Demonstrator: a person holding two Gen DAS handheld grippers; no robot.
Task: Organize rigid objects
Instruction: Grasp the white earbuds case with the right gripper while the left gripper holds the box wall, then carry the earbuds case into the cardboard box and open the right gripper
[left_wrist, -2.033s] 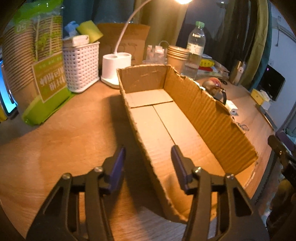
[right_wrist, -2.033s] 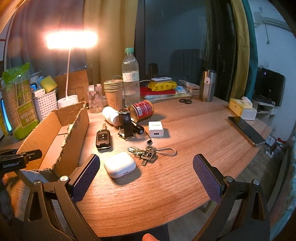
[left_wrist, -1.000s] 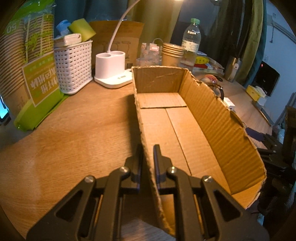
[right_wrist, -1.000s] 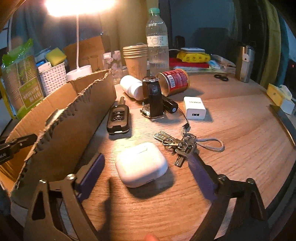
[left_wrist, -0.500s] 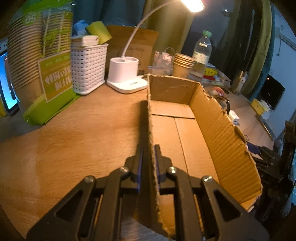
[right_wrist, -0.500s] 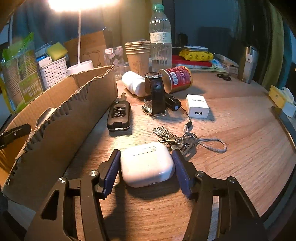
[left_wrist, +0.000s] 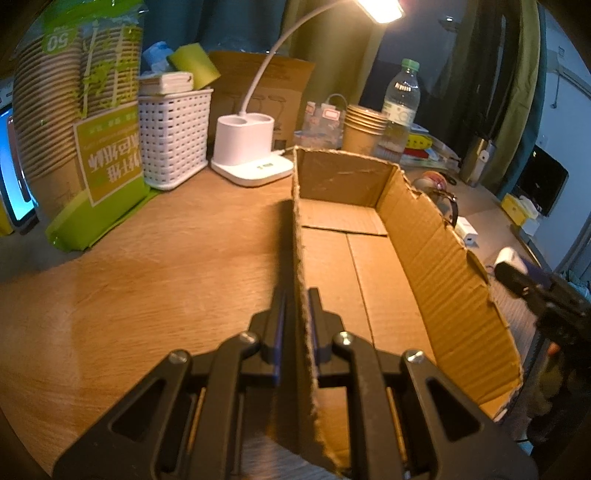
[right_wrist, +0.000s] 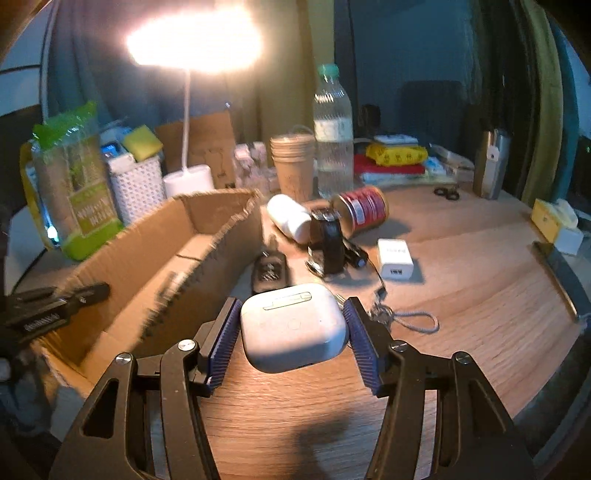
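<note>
the left gripper (left_wrist: 297, 332) is clamped on the ragged corrugated side wall of the long cardboard box (left_wrist: 436, 254), whose flat floor flaps lie bare. the right gripper (right_wrist: 291, 334) holds the smooth, rounded white earbud case (right_wrist: 293, 326) between its ribbed blue pads (right_wrist: 223, 341), just beside the box's torn near wall, above the wood-grain desk (right_wrist: 480, 295). behind it lie a black key fob (right_wrist: 269, 271), a metal key bunch (right_wrist: 384, 314) and a white square charger (right_wrist: 395, 256).

Probably a home desk: lamp (left_wrist: 376, 9), curtains (right_wrist: 288, 74), cluttered table (left_wrist: 147, 258).
</note>
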